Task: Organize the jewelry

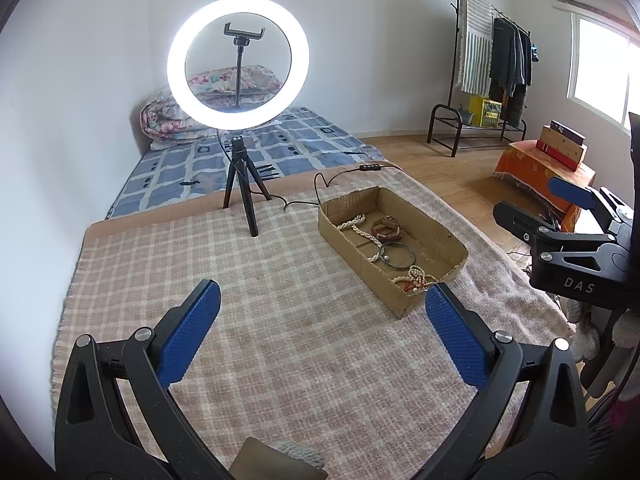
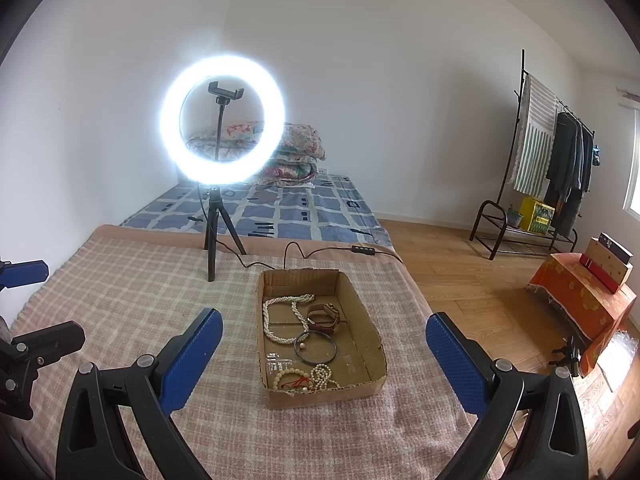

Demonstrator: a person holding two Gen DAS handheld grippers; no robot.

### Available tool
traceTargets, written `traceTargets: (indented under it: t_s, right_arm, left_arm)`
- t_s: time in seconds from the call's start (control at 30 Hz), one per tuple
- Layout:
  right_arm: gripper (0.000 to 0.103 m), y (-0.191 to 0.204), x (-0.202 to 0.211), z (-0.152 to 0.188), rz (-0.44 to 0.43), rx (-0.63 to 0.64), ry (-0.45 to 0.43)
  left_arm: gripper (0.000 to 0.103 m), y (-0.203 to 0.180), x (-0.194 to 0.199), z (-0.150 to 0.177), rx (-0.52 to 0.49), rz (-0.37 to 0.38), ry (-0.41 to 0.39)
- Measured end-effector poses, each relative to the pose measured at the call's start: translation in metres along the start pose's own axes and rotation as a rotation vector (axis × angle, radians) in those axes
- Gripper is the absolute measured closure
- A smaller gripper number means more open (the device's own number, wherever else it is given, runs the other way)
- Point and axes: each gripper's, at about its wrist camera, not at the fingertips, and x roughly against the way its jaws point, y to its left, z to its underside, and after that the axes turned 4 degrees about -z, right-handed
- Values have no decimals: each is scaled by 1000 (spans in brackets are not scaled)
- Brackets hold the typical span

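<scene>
Two tongs hover above the desk, which is covered with a pink-and-cream checked blanket. Left tongs: blue pads spread wide, nothing between them, over bare blanket with the cardboard box just ahead to the right. Right tongs: spread wide too, empty, the box directly between and beyond the fingertips.

Box is shallow, open-topped, sitting flat on the blanket. Inside, far end to near: white bead necklace looped at the left; brown strap watch beside it at the right; dark metal bangle lying flat in the middle; a tangle of cream bead bracelets with red cord against the near wall.

Lit ring light on a small black tripod stands on the desk behind the box, its cable trailing past the box's far end. Bed with blue patterned sheet beyond the desk; clothes rack by the far wall
</scene>
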Motion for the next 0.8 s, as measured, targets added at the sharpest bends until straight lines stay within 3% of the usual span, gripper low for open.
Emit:
traceTargets:
  t_s: [0.8]
  right_arm:
    - [0, 2, 1, 2, -1, 9, 4]
  left_arm:
    - [0, -1, 6, -2, 5, -16, -18]
